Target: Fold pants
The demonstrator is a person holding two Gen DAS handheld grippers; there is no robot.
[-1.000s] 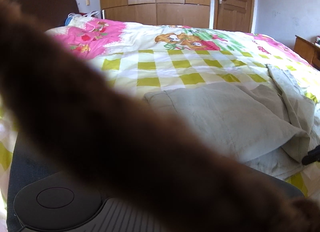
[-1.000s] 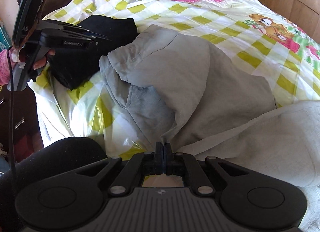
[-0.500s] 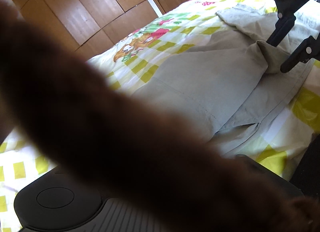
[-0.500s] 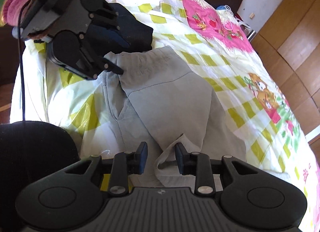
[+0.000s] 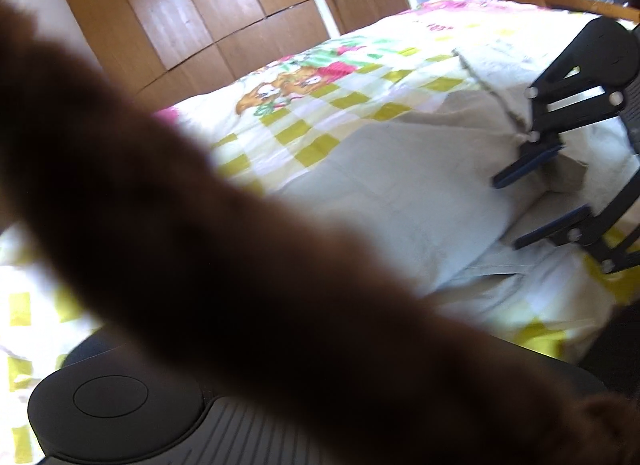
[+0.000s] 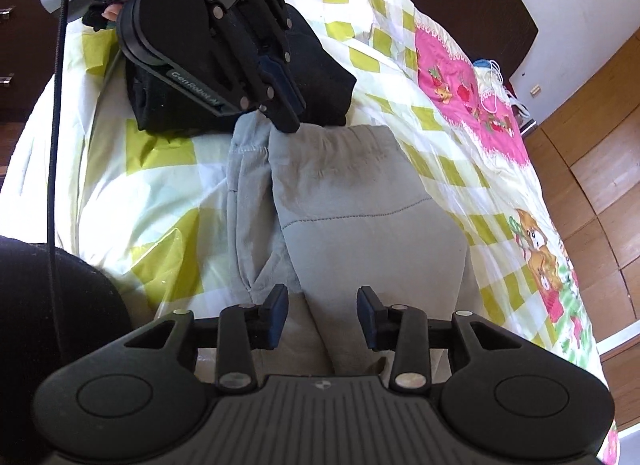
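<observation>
The pale grey cotton pants (image 6: 360,209) lie folded lengthwise on the yellow-and-white checked bedspread (image 6: 160,201), just beside a folded black garment (image 6: 320,77). The right gripper (image 6: 322,315) hangs over the crotch end with its jaws wide apart and empty, while the left gripper (image 6: 286,111) sits at the elasticated waistband with its fingers close together, though whether they pinch the cloth cannot be told. The lengthwise fold looks laid, so the next move probably calls for a fresh grip to double the pants crosswise.
</observation>
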